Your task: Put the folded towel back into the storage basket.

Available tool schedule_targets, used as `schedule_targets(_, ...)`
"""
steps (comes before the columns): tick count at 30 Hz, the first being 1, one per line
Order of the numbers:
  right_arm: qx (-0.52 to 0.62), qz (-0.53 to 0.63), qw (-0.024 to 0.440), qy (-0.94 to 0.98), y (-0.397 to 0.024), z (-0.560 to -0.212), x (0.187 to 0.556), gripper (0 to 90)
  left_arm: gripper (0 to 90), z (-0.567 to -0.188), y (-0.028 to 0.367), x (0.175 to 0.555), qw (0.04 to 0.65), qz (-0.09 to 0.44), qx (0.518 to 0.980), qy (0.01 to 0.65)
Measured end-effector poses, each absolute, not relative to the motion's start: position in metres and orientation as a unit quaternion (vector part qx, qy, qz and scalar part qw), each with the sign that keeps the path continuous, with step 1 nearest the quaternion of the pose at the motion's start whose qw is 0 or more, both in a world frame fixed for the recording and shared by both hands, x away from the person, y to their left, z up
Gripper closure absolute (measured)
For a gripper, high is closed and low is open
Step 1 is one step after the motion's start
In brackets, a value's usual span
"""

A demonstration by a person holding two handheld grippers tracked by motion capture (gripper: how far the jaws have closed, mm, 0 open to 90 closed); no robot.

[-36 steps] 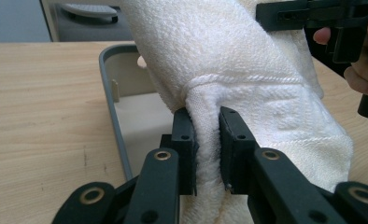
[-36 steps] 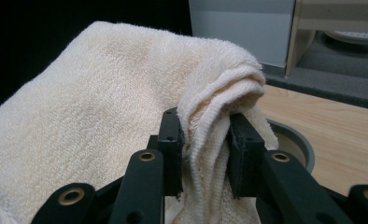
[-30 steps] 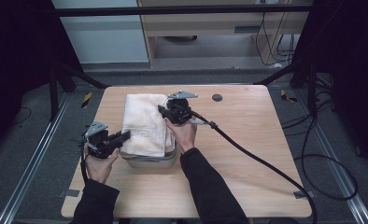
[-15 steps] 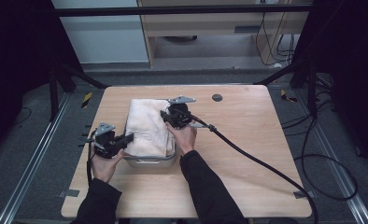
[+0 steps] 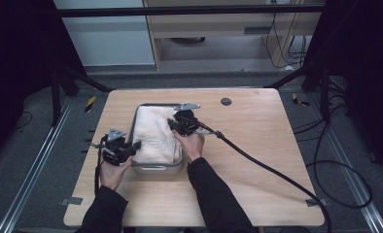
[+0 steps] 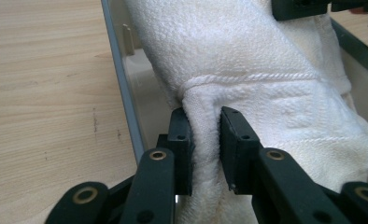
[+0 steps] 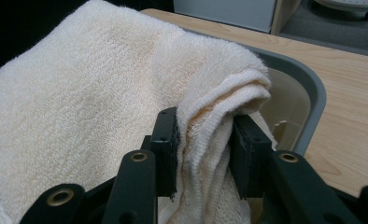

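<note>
A pale wooden bench (image 5: 257, 145) sits in a dim room with dark curtains at both sides and grey floor around it; a small dark disc (image 5: 225, 101) is set in the wood toward the upper middle of the high view. Left of centre in that view stands a grey tub (image 5: 156, 168), and a cream towel (image 5: 153, 132) lies bundled in it, heaped above the rim.

Both tools are on the cloth. The left gripper (image 6: 205, 140) has its fingers (image 6: 181, 140) clenched on a fold at the towel's hem, just inside the tub's wall (seen at the lower middle of the left gripper view). The right gripper (image 7: 203, 140) pinches a thick rolled edge near the tub's rounded corner, its fingers (image 7: 166, 140) pressed into the pile.

To my eye this is the step of settling the towel into the tub, or gathering it there, with two holds at opposite sides. The next move, I would judge, calls for both hands to work together and keep the cloth from spilling over the rim.

I can read no brand, label or writing on the towel, the tub or the grippers.
</note>
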State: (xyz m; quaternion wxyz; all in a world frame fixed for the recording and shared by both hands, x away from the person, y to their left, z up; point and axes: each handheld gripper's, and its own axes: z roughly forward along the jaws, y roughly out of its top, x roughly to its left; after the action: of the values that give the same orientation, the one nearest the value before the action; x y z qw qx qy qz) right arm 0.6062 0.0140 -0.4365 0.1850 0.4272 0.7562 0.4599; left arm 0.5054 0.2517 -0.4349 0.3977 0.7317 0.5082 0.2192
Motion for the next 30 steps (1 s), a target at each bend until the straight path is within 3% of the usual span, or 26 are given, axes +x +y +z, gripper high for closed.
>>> schedule_targets(9,0.410,0.444,0.193,0.773,0.014,-0.438,0.605,61.3,61.1,-0.434,0.252,0.504,0.400,0.232,0.725,0.510)
schedule_targets(16,0.391,0.449,0.199,0.779,0.012,-0.431,0.601,56.2,56.4,-0.424,0.253,0.496,0.417,0.248,0.719,0.498)
schedule_targets(30,0.369,0.474,0.206,0.772,-0.032,-0.402,0.575,25.7,37.3,-0.412,0.269,0.478,0.444,0.263,0.707,0.485)
